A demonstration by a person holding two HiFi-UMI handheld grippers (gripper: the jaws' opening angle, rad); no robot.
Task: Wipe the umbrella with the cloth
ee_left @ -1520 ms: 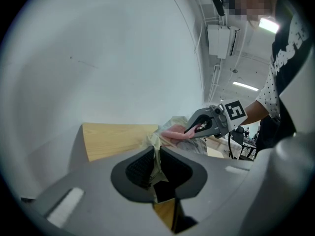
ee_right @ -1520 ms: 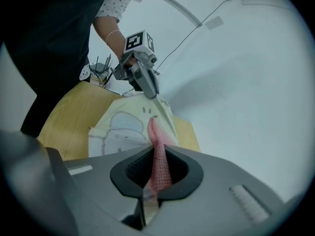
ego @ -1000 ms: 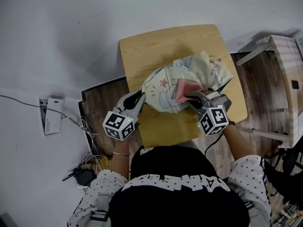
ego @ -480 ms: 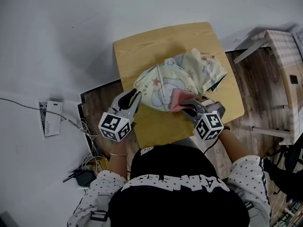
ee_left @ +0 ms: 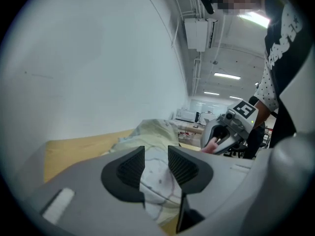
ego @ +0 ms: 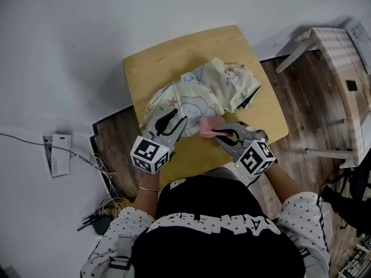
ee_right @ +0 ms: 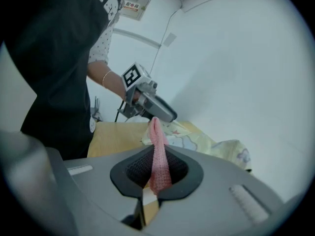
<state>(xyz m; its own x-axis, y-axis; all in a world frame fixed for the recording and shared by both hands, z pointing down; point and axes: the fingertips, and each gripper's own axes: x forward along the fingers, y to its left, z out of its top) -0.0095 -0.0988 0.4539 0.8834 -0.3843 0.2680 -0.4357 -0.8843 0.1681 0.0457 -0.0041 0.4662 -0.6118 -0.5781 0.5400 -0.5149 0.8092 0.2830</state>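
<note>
The umbrella (ego: 197, 91), pale fabric with cartoon prints, lies crumpled on a small wooden table (ego: 174, 54). My left gripper (ego: 175, 122) is at its near left edge. In the left gripper view the jaws (ee_left: 155, 156) have just been opening; they stand apart, with umbrella fabric (ee_left: 152, 132) showing through the gap and neither pad pressing on it. My right gripper (ego: 215, 133) is shut on a pink cloth (ego: 207, 124), just near of the umbrella's edge. In the right gripper view the cloth (ee_right: 155, 134) sticks up from the shut jaws (ee_right: 157, 161), umbrella (ee_right: 197, 136) behind.
A light-coloured piece of furniture (ego: 336, 45) stands to the table's right on the dark wooden floor. A power strip (ego: 55, 155) and loose cables (ego: 110, 198) lie on the floor at left. The person's body is close to the table's near edge.
My left gripper has let go of the umbrella's left edge, opened and shifted right toward the right gripper. The right gripper has drawn the pink cloth back off the umbrella toward the near edge.
</note>
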